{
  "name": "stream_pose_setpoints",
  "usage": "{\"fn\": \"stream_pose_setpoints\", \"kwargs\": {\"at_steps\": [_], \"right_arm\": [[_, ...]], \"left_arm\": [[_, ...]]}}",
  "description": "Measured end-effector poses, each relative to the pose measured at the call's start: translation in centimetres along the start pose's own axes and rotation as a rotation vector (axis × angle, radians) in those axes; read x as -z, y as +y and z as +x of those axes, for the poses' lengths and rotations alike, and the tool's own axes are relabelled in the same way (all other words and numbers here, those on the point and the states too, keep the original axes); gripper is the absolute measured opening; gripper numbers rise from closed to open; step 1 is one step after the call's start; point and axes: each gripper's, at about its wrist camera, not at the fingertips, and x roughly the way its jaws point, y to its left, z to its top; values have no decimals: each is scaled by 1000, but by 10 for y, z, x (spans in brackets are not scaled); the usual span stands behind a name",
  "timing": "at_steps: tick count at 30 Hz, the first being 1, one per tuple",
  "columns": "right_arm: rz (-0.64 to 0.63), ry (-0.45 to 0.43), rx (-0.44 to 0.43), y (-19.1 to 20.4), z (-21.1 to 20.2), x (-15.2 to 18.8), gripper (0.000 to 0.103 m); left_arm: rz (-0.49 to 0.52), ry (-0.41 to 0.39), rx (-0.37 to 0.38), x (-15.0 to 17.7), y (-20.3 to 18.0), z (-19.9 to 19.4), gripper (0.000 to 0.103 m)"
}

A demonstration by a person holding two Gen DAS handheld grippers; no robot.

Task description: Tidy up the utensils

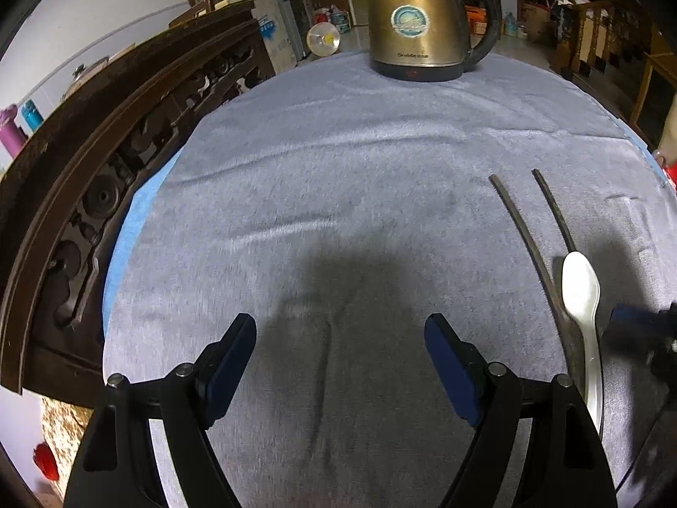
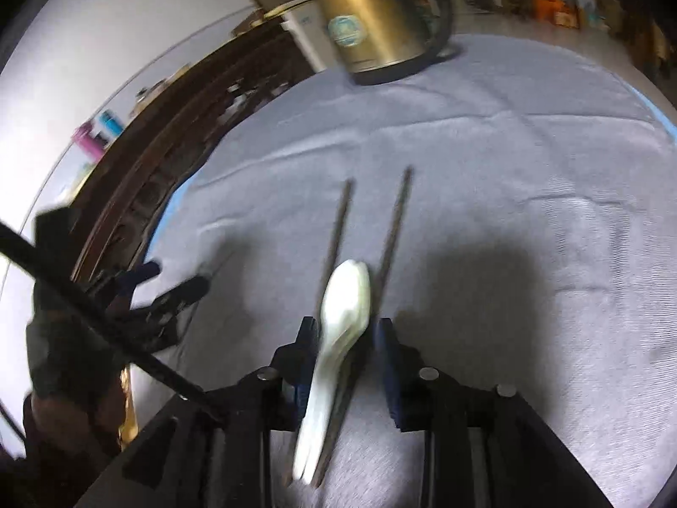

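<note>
- Left wrist view showed the gold kettle (image 1: 416, 21) standing shut at 12 o'clock on the grey cloth (image 1: 338, 161); what was inside could not be seen.
- At 3 o'clock lay two dark chopsticks (image 1: 522, 228) and the white spoon (image 1: 582, 292).
- The left gripper (image 1: 340, 364) was wide apart, holding nothing.
- In the right wrist view, the right gripper (image 2: 345, 364) had a narrow gap around the spoon (image 2: 342, 326), touching one side only.
- A dark carved wood bench (image 1: 97, 194) stood at 9 o'clock.
</note>
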Motion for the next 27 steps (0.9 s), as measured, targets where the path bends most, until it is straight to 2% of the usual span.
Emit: {"fn": "stream_pose_setpoints", "kwargs": {"at_steps": [2, 5, 9, 11, 13, 17, 21, 24, 25, 27], "right_arm": [[-40, 40, -16, 8, 6, 7, 32], [-72, 47, -15, 18, 14, 15, 33], [-37, 79, -134, 24, 31, 11, 32], [-47, 90, -141, 27, 37, 11, 30], [15, 76, -162, 17, 35, 8, 30], [111, -46, 7, -14, 12, 9, 32], [183, -112, -2, -32, -9, 11, 32], [224, -103, -10, -43, -9, 18, 32], [237, -100, -16, -46, -7, 21, 32], [248, -110, -27, -50, -8, 27, 30]], "left_arm": [[-1, 7, -4, 4, 1, 0, 82], [1, 16, -6, 9, 3, 1, 82], [2, 22, 2, 14, 4, -1, 82], [2, 16, -1, 15, 5, -3, 82], [-4, 15, -1, 15, 7, -3, 82], [-9, 6, 53, 15, 0, -5, 82], [62, -23, 107, 14, -26, -8, 82], [115, -26, 133, 15, -45, -7, 82], [130, -22, 131, 15, -49, -5, 82], [152, 8, 81, 16, -54, 4, 82]]}}
